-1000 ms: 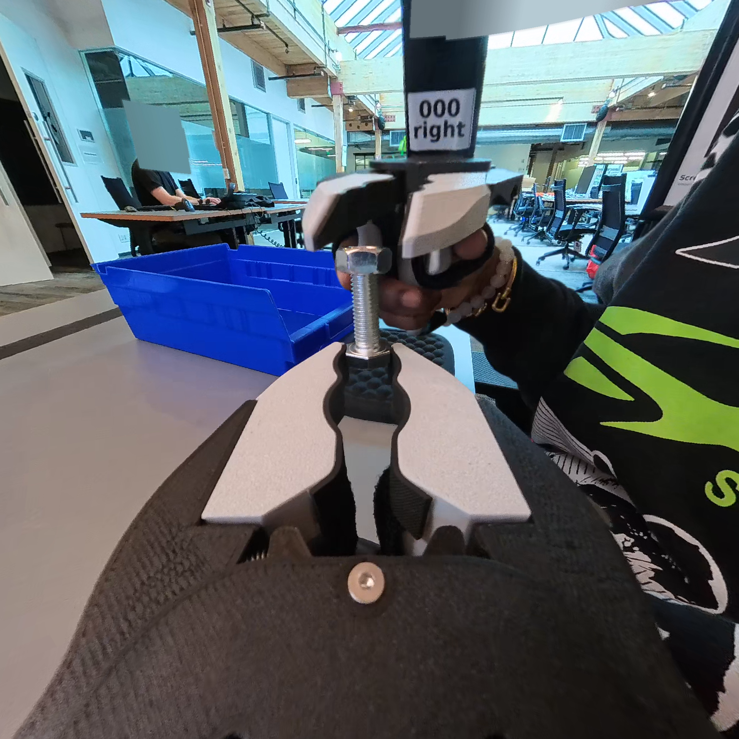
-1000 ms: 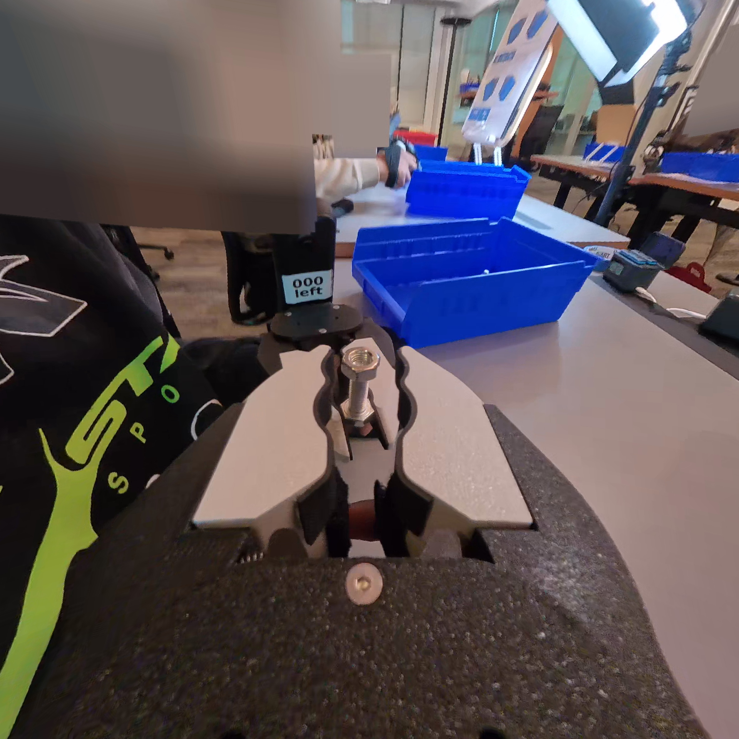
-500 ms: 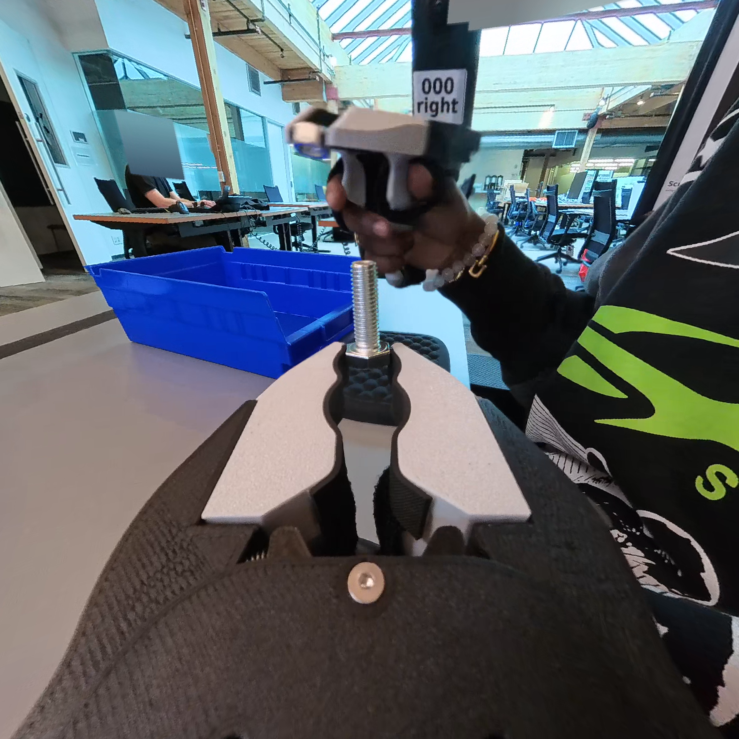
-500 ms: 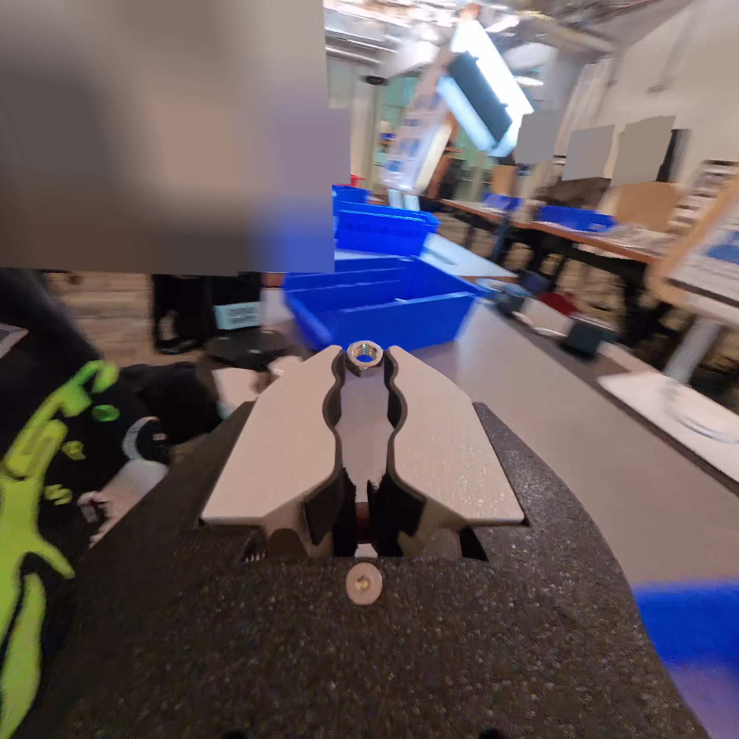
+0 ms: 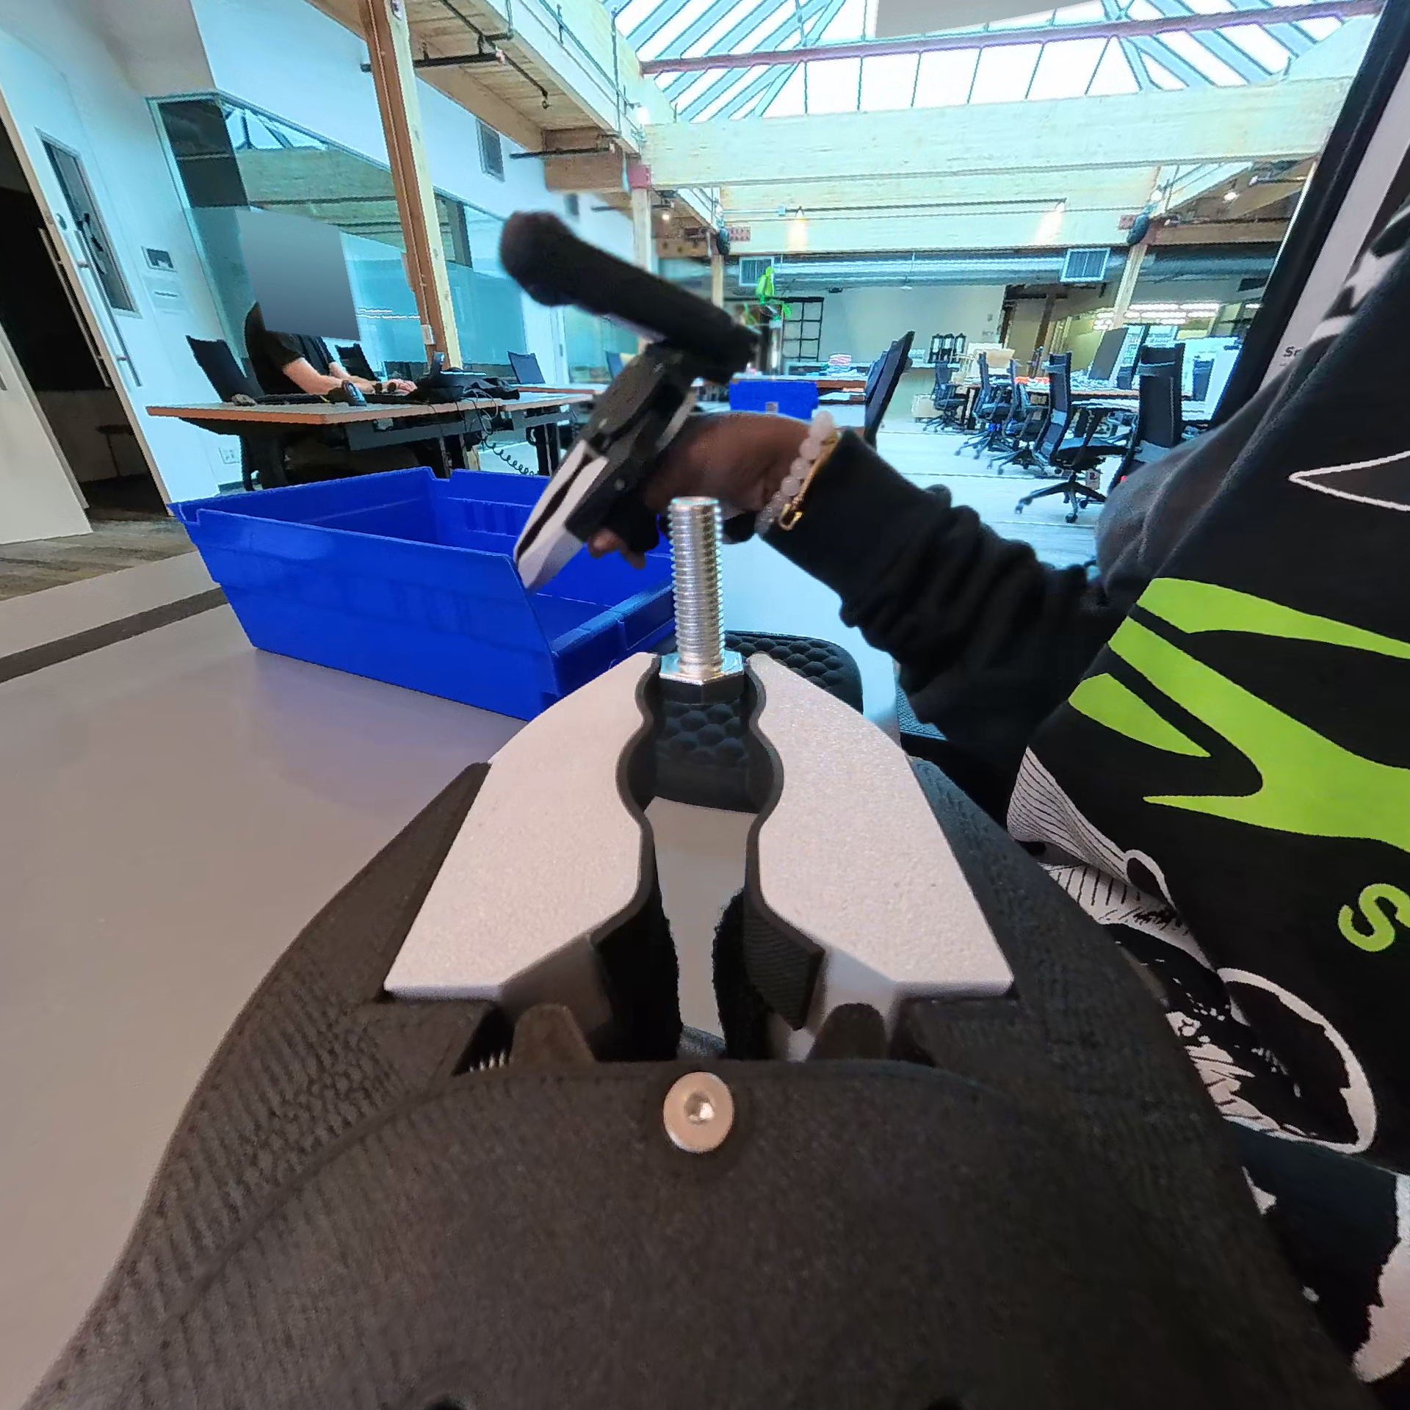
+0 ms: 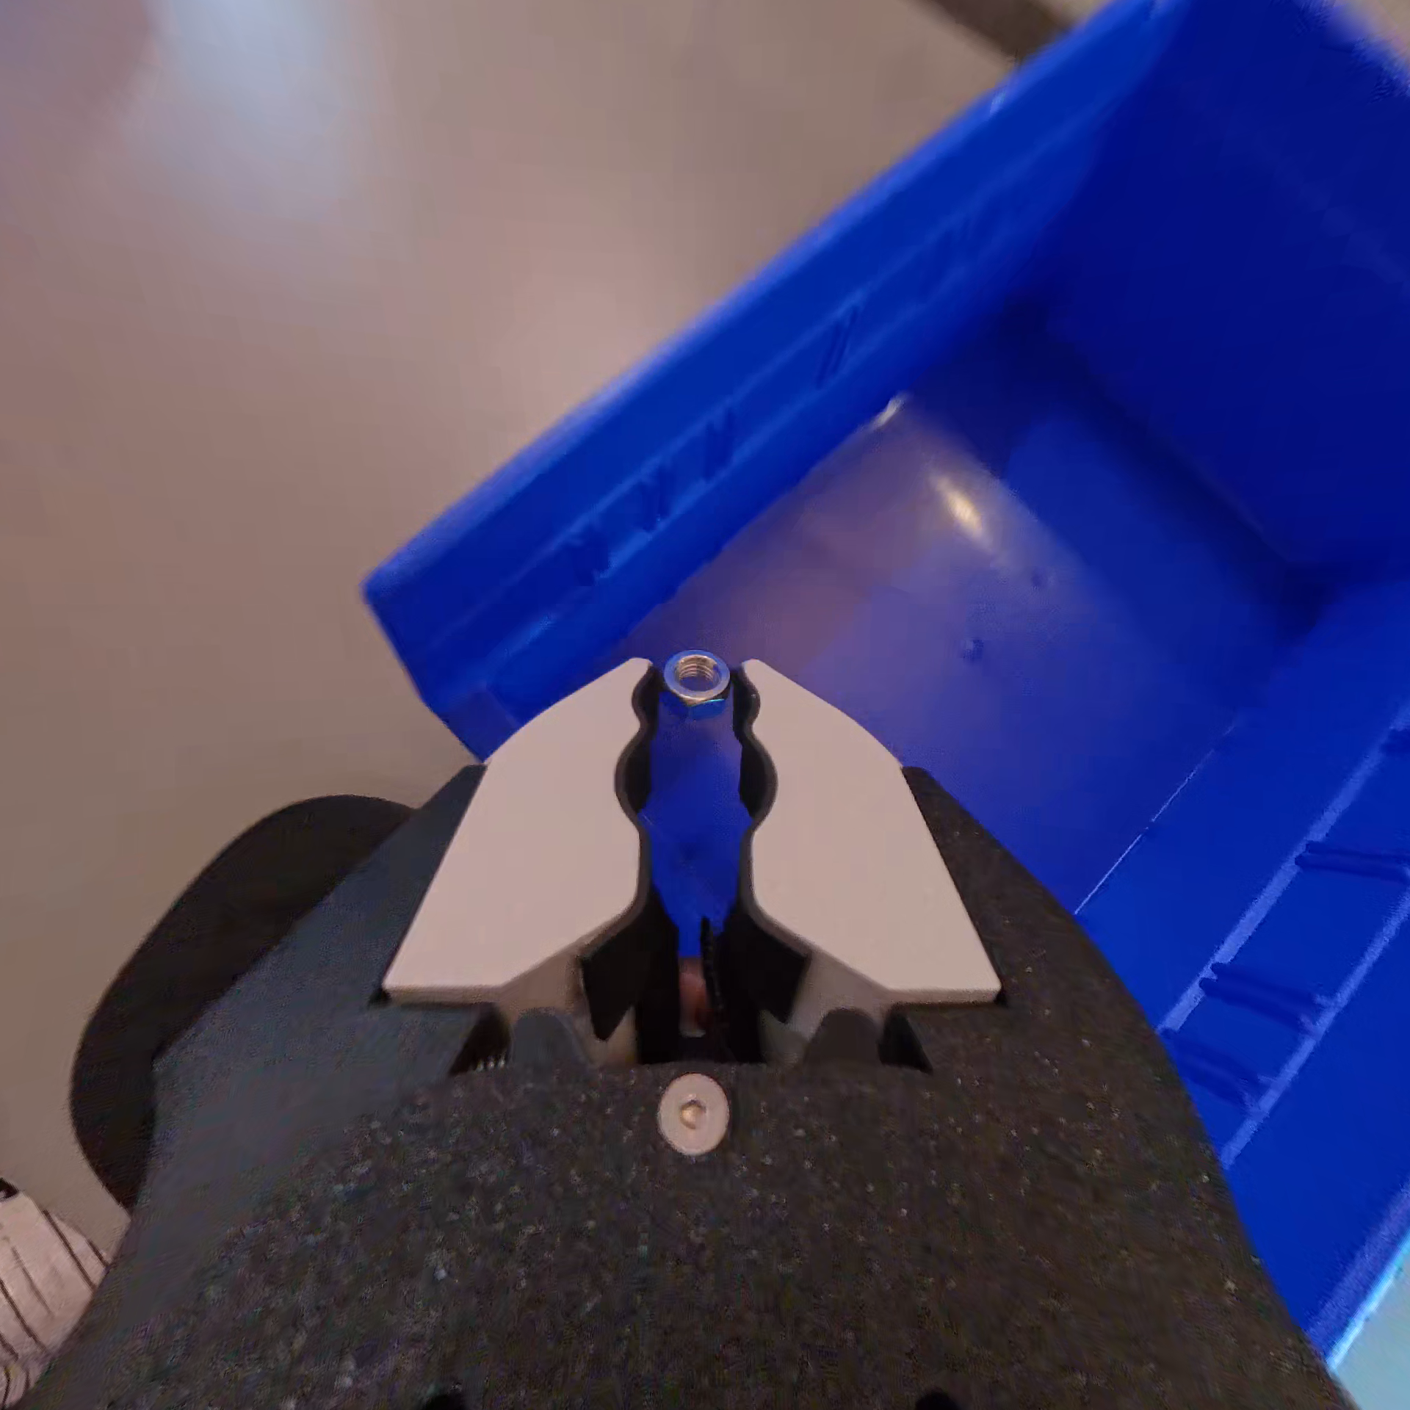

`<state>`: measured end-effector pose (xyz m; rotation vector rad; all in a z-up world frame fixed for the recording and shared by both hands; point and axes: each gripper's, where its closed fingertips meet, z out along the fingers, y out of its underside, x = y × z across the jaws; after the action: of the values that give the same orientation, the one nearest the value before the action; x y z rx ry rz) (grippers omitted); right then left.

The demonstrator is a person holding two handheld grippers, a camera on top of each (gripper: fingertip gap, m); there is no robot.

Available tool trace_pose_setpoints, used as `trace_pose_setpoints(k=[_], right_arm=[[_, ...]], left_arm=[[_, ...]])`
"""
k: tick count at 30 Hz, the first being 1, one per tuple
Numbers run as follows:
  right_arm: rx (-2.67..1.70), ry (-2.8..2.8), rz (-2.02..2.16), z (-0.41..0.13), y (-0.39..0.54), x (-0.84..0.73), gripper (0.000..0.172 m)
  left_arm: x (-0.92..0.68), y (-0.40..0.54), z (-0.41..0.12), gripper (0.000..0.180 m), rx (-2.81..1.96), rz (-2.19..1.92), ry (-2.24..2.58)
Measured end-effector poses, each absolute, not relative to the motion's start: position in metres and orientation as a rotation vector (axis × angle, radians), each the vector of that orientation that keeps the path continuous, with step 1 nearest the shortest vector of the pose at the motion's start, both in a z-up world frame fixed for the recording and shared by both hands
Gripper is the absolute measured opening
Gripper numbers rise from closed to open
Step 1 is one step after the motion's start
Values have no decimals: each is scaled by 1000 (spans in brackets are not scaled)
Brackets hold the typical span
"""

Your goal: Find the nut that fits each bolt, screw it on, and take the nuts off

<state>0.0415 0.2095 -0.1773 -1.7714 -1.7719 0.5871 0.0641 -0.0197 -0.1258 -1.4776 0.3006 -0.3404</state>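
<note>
Left wrist view: left gripper (image 5: 698,671) has its jaws nearly closed, pinched on the hex head of a silver bolt (image 5: 696,580). Shank stands upright, threads bare top to bottom, no nut on it. Long axis is vertical, free end up.

Right gripper (image 5: 545,561) shows farther off in that view, tilted nose-down over the near wall of the blue bin (image 5: 366,564), left of & beyond the bolt, clear of it. Its fingertips can't be read from there.

Right wrist view (some motion blur): right gripper (image 6: 694,687) is narrowed onto a small silver nut (image 6: 694,681), held right at the tips, both pads against its flats. Threaded hole faces the cam. Below/ahead of it is the bin floor (image 6: 992,610); grey table (image 6: 229,305) lies to the left. Nothing else visible in the part of the bin floor that shows.

Key relation, as I read it: nut sits directly above the open bin interior, inside the wall line, w/ the tips pointing down into it. So the drop path is straight down; letting go should land it in the bin, prob. the next move. Right gripper is the near one to the bin; left is busy w/ the bolt & well apart. Risk: nut bounces on hard plastic.
</note>
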Motion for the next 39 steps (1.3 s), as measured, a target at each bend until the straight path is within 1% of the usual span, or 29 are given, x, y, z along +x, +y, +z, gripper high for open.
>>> trace_pose_setpoints(k=[6, 10, 12, 15, 17, 19, 21, 23, 25, 30, 33, 34, 35, 37, 38, 39], right_arm=[[-1911, -1983, 397, -216, 225, 36, 19], [-1948, -2046, 364, -229, 224, 39, 19], [-1948, -2021, 372, -226, 225, 39, 27], [-1900, -1905, 420, -207, 229, 37, 32], [-1795, -1761, 509, -176, 229, 29, 32], [-1601, -1647, 773, -132, 200, 16, 30], [-1333, -1684, 1174, -89, 133, 14, 30], [-1101, -1792, 1496, -64, 67, 27, 30], [-957, -1933, 1611, -63, 21, 40, 30], [-769, -2125, 1617, -78, -37, 49, 30], [-755, -2149, 1612, -84, -49, 45, 22], [-751, -2162, 1602, -86, -51, 44, 13], [-747, -2166, 1593, -88, -51, 44, 10], [-745, -2164, 1572, -87, -47, 43, 10], [-758, -2153, 1557, -85, -43, 42, 10], [-780, -2120, 1541, -80, -35, 40, 10]], left_arm=[[64, -20, -126, 18, -1476, -344, 298], [63, -20, -125, 18, -1474, -348, 293], [63, -20, -125, 18, -1474, -350, 291], [63, -20, -125, 18, -1473, -349, 289], [62, -19, -125, 18, -1472, -347, 284], [61, -19, -125, 18, -1471, -346, 278], [61, -19, -124, 18, -1471, -347, 273], [61, -19, -124, 18, -1468, -345, 273], [61, -19, -124, 18, -1470, -341, 274], [62, -19, -125, 18, -1475, -332, 284], [63, -18, -126, 18, -1476, -330, 286], [62, -18, -126, 18, -1476, -330, 286], [62, -18, -126, 18, -1477, -330, 284], [61, -18, -124, 18, -1469, -327, 271], [59, -18, -123, 22, -1462, -327, 257], [57, -18, -122, 30, -1457, -334, 246]])
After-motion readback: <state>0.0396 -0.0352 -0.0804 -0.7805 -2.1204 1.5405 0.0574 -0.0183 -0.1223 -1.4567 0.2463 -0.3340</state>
